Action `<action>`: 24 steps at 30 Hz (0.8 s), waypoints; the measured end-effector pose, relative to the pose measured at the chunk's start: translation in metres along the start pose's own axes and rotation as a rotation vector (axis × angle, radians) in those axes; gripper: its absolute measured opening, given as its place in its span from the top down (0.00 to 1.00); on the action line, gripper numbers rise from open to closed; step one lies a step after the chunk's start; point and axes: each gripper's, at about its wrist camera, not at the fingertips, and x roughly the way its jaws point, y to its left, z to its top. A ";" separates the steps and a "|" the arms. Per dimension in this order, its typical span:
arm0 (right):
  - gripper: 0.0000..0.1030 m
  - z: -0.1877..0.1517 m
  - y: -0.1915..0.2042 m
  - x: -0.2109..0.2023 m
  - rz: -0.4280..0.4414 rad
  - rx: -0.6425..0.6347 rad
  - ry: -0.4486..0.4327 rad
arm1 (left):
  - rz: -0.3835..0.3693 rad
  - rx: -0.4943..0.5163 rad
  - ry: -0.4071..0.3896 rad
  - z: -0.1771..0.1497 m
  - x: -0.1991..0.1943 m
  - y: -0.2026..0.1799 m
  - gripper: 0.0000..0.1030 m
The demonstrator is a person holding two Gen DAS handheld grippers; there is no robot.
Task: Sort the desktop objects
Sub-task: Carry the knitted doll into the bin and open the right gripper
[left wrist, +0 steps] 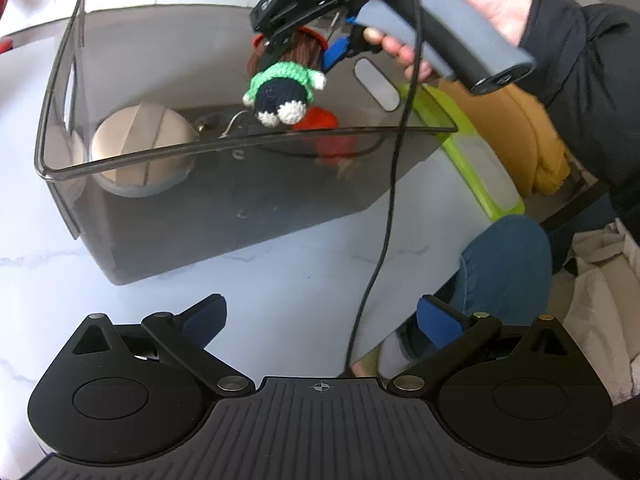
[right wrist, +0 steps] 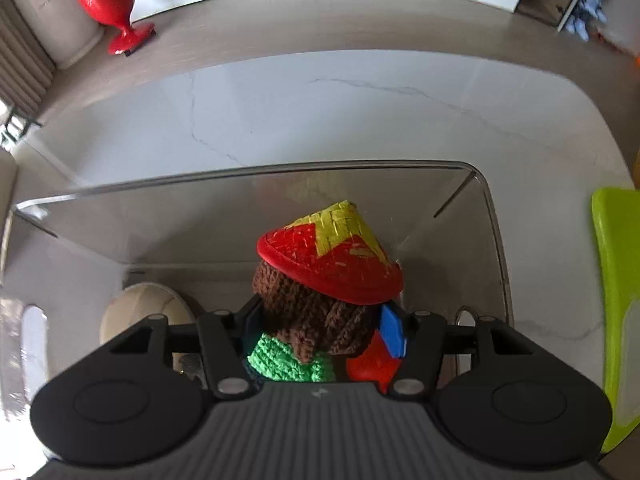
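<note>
Right gripper (right wrist: pixel 320 334) has its fingers clamped on a crochet doll (left wrist: pixel 282 92), gripped around the brown hair just under the red-and-yellow hat (right wrist: pixel 332 256). Doll hangs feet-down above the open top of the smoky clear bin (left wrist: pixel 240 200), touching nothing else. Bin sits on the white marble tabletop (left wrist: pixel 280 300); inside are a beige round object (left wrist: pixel 140 148) and something red (left wrist: pixel 320 120). Lime-green tray (left wrist: pixel 472 152) lies just beside the bin. Left gripper (left wrist: pixel 320 320) hangs over the tabletop in front of the bin, fingers spread, nothing between them.

"S" on right gripper (left wrist: pixel 296 46), rest unreadable
</note>
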 end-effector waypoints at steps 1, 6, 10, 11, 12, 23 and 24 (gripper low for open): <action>0.40 -0.001 0.003 0.001 -0.004 -0.001 -0.011 | -0.005 0.004 0.003 0.000 0.001 -0.001 0.00; 0.41 -0.003 -0.009 0.008 0.044 0.076 -0.002 | -0.004 0.020 0.024 -0.001 0.005 -0.005 0.00; 0.41 -0.010 0.005 -0.005 0.007 -0.111 -0.074 | -0.007 0.004 0.018 -0.001 0.005 -0.003 0.00; 0.41 -0.014 0.014 -0.014 -0.004 -0.217 -0.110 | -0.007 -0.002 0.017 0.000 0.005 -0.002 0.00; 0.41 -0.019 0.021 -0.023 -0.006 -0.319 -0.145 | -0.008 -0.007 0.017 0.000 0.005 0.000 0.00; 0.41 -0.096 0.121 0.021 -0.385 -1.363 -0.341 | -0.008 -0.016 0.029 0.002 0.009 0.002 0.00; 0.41 -0.097 0.125 0.027 -0.381 -1.377 -0.331 | -0.008 -0.016 0.028 0.002 0.008 0.003 0.00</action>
